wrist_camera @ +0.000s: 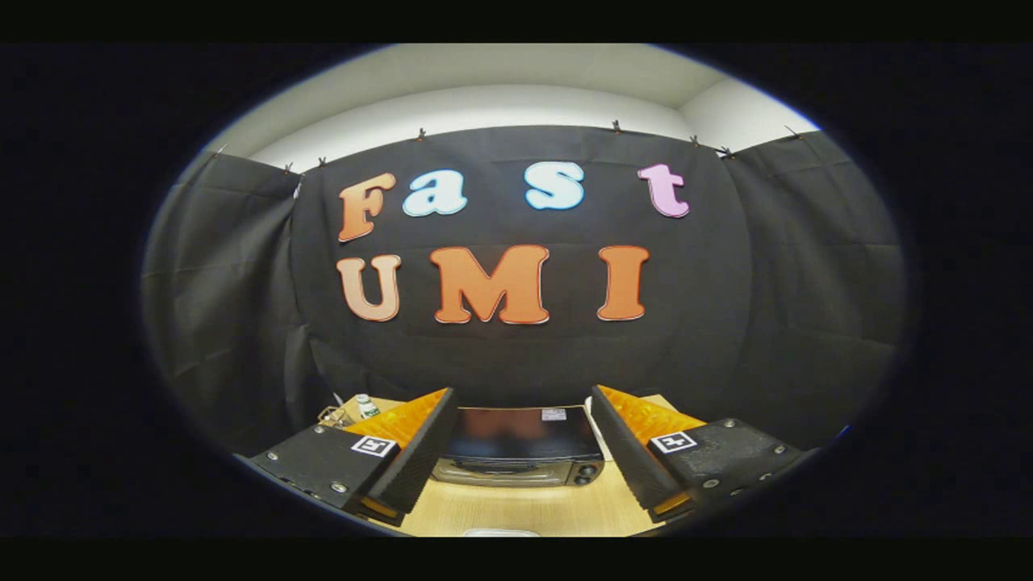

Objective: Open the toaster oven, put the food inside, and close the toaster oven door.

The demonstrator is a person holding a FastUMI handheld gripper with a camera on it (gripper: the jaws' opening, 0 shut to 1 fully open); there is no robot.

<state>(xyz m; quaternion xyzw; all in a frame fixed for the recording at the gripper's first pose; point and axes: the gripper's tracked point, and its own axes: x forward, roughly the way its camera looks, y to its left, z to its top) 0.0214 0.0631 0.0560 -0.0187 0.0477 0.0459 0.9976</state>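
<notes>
A light wooden table (524, 508) with a smooth, pale grain is seen below and ahead of the gripper (520, 452), and it's backed by a wall of black cloth (791, 307) that's hung in loose folds and pinned up along its top edge with small clips. Above the cloth, a plain white wall and ceiling (500, 81) are visible, so the booth is pretty much boxed in on 3 sides.

The gripper is held spread wide, with nothing pinched between its 2 fingers (420, 460). The fingers are wedge-shaped, with ribbed inner faces, and a small square marker is stuck on top of each mount.

The toaster oven (520, 452) is framed right in the gap between the fingers, a bit beyond their tips, sitting on the table against the cloth. It's a boxy thing with a dark, glossy top and a metallic front strip, and 2 round knobs (587, 472) are spotted at its right end. Its door looks shut from here, though only the top of the front is seen.

Out past the left finger, a small bottle (367, 405) with a green label is standing at the table's far corner, with some wiry clutter beside it that can't be made out. A pale rim of something (500, 532) is just caught at the near edge of the table, too cropped to tell what it is.
</notes>
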